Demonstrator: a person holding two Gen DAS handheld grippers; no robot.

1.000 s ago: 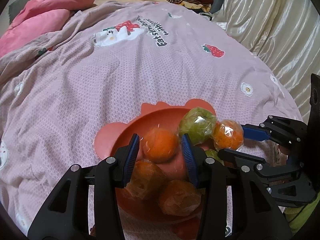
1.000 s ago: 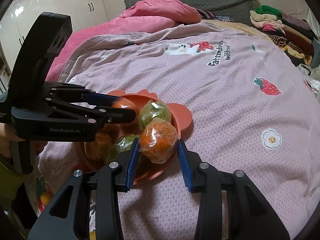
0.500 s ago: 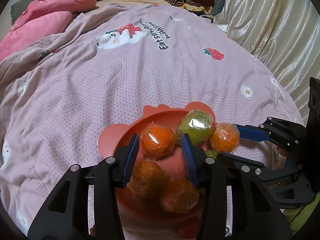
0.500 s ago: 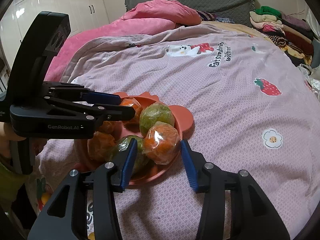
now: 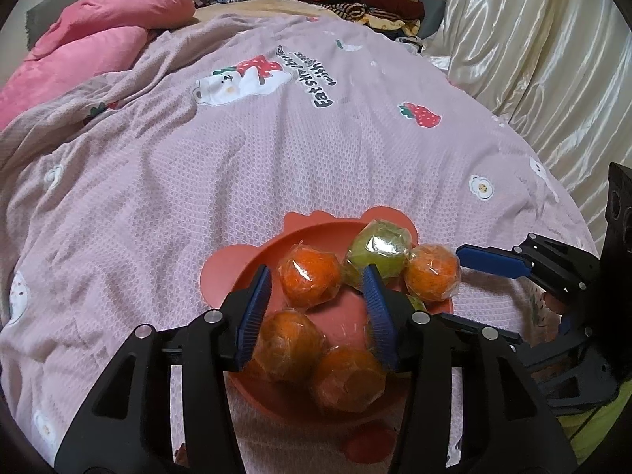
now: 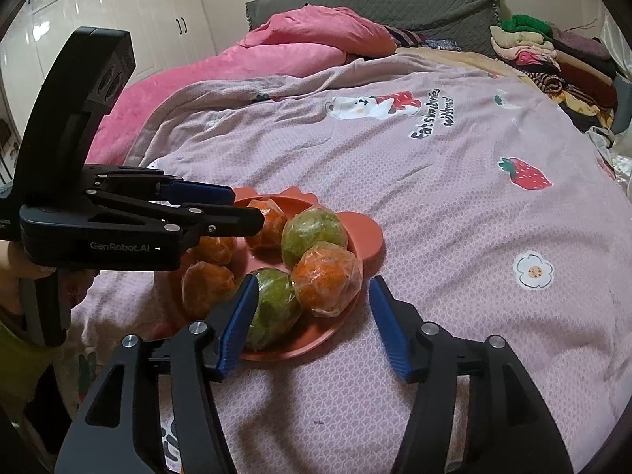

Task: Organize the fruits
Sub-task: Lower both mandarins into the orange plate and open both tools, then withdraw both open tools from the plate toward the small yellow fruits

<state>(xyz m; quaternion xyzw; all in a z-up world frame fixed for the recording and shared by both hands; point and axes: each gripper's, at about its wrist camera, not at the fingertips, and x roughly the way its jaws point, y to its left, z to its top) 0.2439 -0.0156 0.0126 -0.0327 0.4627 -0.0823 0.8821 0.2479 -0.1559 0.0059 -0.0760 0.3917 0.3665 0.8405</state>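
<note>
A coral bear-shaped plate [image 5: 233, 264] [image 6: 367, 233] sits on the pink bedspread and holds several plastic-wrapped fruits. My left gripper [image 5: 316, 276] is open above the plate, with a wrapped orange [image 5: 310, 272] lying between and just beyond its fingers. My right gripper [image 6: 312, 288] is open and drawn back from a wrapped orange [image 6: 328, 278] at the plate's near edge. Two green fruits [image 6: 314, 233] [image 6: 272, 306] and more oranges [image 5: 286, 339] [image 5: 347, 379] lie in the plate. The right gripper also shows in the left wrist view [image 5: 466, 284], and the left gripper in the right wrist view [image 6: 237, 207].
The pink patterned bedspread [image 6: 454, 197] stretches ahead and to the right. Pink pillows [image 5: 98, 39] lie at the far left, folded clothes [image 6: 553, 51] are stacked at the far right, and a cream curtain [image 5: 533, 59] hangs on the right.
Both grippers opened and let go of their oranges, which now rest in the plate. Both have pulled back a little from the fruit.
</note>
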